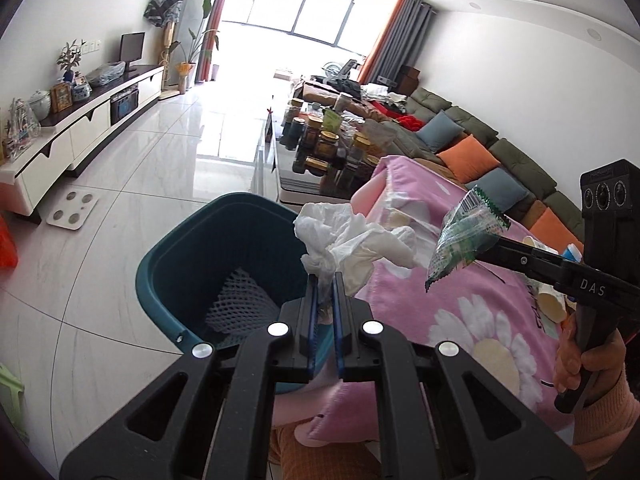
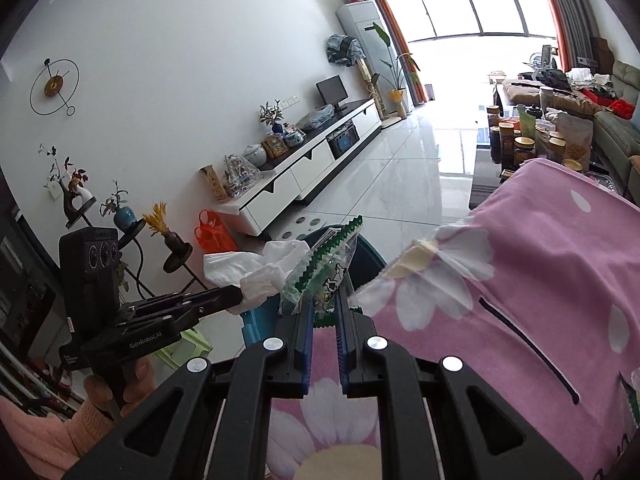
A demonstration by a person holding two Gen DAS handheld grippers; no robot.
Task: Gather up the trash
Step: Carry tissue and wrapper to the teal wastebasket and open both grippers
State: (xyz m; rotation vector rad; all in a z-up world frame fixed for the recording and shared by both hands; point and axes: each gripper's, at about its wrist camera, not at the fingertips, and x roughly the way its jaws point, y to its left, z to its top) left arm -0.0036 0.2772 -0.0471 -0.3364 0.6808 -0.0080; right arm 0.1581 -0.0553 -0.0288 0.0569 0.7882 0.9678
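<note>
My left gripper [image 1: 325,280] is shut on a crumpled white tissue [image 1: 352,240] and holds it over the near rim of a teal bin [image 1: 168,264], which has white foam netting [image 1: 240,300] inside. My right gripper [image 2: 325,300] is shut on a clear green-edged plastic wrapper [image 2: 324,268]; in the left wrist view the wrapper [image 1: 464,236] hangs above the pink flowered blanket [image 1: 460,320], right of the tissue. In the right wrist view the tissue [image 2: 256,268] and left gripper [image 2: 236,294] are just left of the wrapper, with the bin [image 2: 368,256] behind.
More items, among them a paper cup [image 1: 552,304], lie on the blanket by the right gripper. A low table with several jars [image 1: 332,148] stands beyond the bin. A sofa [image 1: 480,144] runs along the right wall, a TV cabinet [image 1: 80,128] along the left. A scale [image 1: 72,208] lies on the tiled floor.
</note>
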